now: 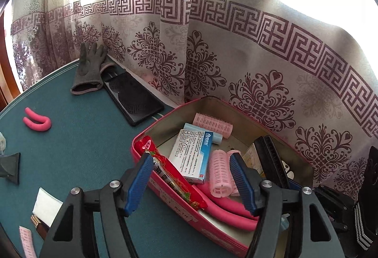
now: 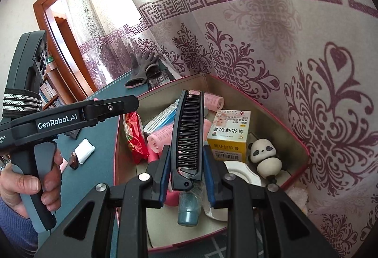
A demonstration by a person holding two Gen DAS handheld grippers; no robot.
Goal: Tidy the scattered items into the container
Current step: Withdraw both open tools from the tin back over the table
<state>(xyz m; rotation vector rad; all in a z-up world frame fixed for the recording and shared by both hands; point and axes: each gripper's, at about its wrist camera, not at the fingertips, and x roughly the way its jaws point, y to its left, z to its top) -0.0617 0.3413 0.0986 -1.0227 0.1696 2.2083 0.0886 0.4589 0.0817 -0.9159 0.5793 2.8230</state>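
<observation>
So, my readout:
Left gripper [image 1: 192, 183]: fingers released, spread above the red rectangular metal tin [image 1: 146, 177], gripping nothing.
Right gripper [image 2: 186, 163]: I see it clenched on a black folding plastic comb [image 2: 187, 130], over the tin.
Pink bent foam roller [image 1: 37, 120]: on the green tabletop [image 1: 82, 151], ten o'clock from the tin.
</observation>
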